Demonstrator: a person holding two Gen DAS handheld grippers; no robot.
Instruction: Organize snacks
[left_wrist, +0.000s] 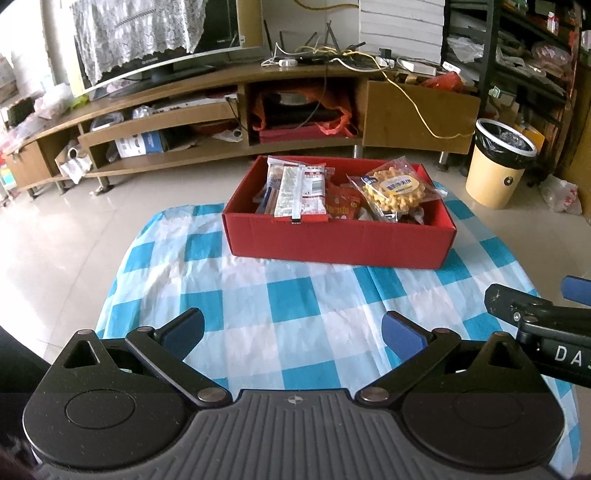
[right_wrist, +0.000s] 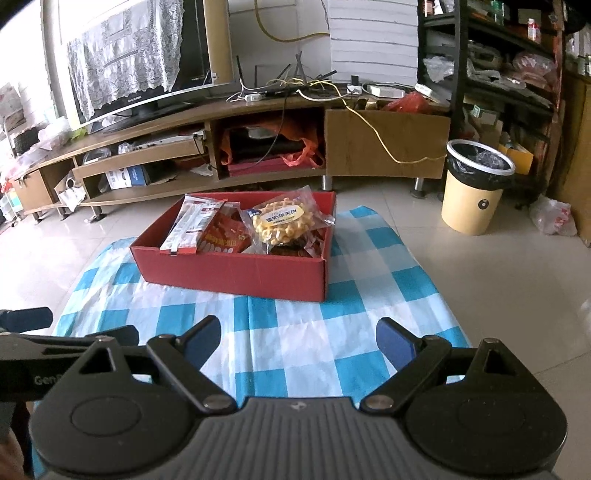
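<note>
The snacks all appear packed: the red box (left_wrist: 338, 236) in the upper middle of the frame holds the waffle packet (left_wrist: 393, 190) and white wrapper (left_wrist: 301, 194), so the job looks near its end. Both the left gripper (left_wrist: 293, 332) and right gripper (right_wrist: 297, 338) are released and empty above the bare checked cloth (left_wrist: 258, 295). Next may only be tidying; nothing blocks the box, and the bin (right_wrist: 476, 188) stands well apart.

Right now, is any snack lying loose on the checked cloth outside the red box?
No, every packet sits inside the red box; the checked cloth around it is bare.
</note>
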